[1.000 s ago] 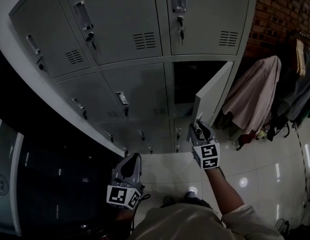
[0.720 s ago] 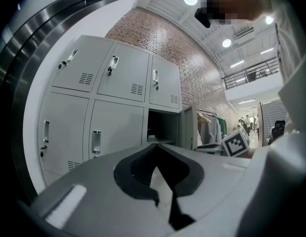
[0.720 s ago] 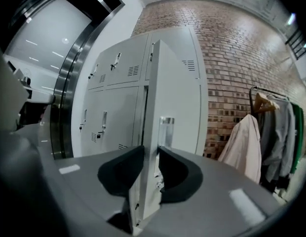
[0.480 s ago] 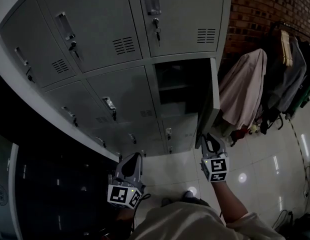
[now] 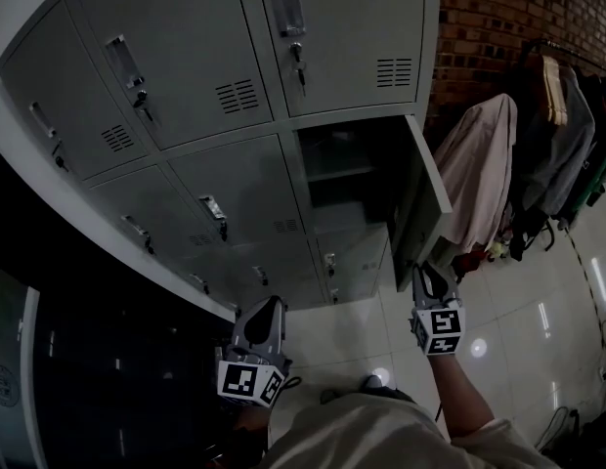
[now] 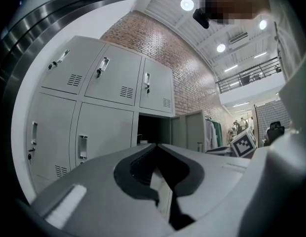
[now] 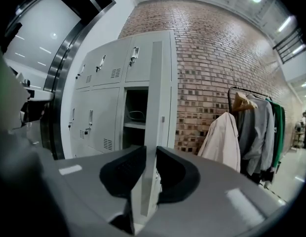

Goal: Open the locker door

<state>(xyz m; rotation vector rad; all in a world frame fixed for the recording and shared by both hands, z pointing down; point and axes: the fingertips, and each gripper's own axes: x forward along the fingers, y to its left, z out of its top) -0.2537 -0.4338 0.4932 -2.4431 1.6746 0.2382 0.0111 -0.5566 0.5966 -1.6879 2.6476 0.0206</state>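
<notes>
Your left gripper [image 5: 271, 306] hangs idle, low in front of the grey lockers [image 5: 176, 57], its jaws pressed together on nothing. To its right the open compartment [image 5: 344, 169] gapes dark, and the locker door [image 5: 422, 198] stands well out toward the brick wall [image 5: 498, 27]. Your right gripper [image 5: 427, 269] pinches the door's free edge, jaws closing on it. The opening looks largely done, with perhaps a little more swing and the release left.

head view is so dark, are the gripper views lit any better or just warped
Head view: dim, lower left nearly black, lamp glare on floor tiles. Left gripper view: brighter, ceiling lamps flare, lockers bow. Right gripper view: well lit, brick wall curves.
</notes>
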